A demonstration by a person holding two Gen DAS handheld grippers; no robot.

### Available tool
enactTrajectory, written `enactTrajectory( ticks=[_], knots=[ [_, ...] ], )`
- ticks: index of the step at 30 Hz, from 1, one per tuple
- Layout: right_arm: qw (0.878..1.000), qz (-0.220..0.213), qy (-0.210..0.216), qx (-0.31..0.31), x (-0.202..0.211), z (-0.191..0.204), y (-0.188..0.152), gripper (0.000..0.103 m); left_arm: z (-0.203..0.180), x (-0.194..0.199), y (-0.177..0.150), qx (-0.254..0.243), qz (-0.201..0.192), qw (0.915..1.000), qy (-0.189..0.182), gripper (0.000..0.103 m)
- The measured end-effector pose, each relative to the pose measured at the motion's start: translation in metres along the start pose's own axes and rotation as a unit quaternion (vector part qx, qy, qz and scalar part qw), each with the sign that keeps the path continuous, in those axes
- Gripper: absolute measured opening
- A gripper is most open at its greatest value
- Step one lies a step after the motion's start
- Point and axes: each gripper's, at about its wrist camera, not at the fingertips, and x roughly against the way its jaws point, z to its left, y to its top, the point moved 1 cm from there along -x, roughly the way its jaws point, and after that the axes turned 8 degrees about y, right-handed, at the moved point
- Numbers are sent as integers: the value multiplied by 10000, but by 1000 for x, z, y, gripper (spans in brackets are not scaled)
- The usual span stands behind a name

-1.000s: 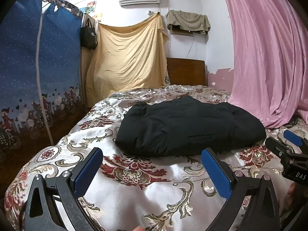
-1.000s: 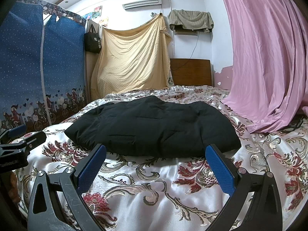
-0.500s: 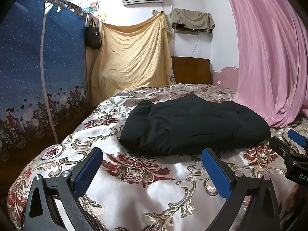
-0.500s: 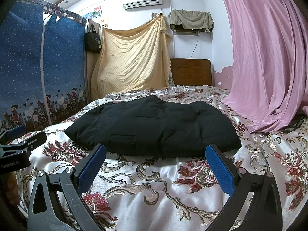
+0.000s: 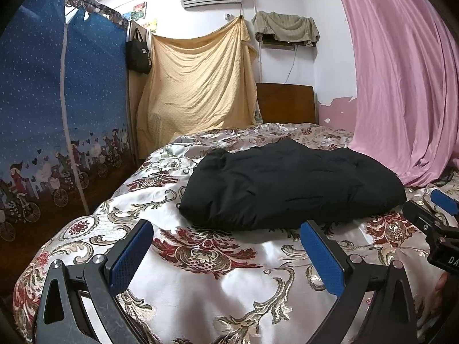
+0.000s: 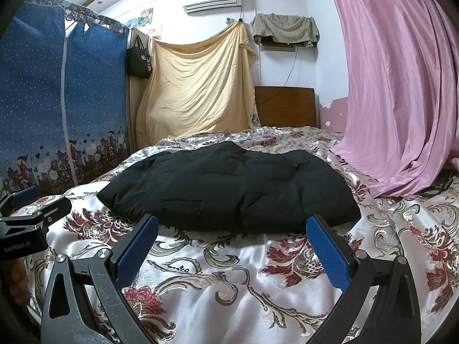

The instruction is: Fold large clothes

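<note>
A black padded garment lies folded into a thick bundle on the floral satin bedspread; it also shows in the right wrist view. My left gripper is open and empty, held above the bedspread just short of the bundle's near edge. My right gripper is open and empty, also just in front of the bundle. The right gripper shows at the right edge of the left wrist view, and the left gripper at the left edge of the right wrist view.
A pink curtain hangs along the right and drapes onto the bed. A blue fabric wardrobe stands at the left. A yellow sheet and a wooden headboard are at the far end.
The left gripper has drawn back and tilted up a little, so the bundle sits lower and further off in its view. The right gripper has hardly moved. Both stay open.
</note>
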Motion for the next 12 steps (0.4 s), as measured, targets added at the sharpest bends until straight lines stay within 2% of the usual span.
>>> enactTrajectory(
  ticks=[12],
  knots=[
    [10000, 25, 16, -11, 0, 1, -2, 101, 4, -2, -3, -17, 51, 10000, -16, 103]
  ],
)
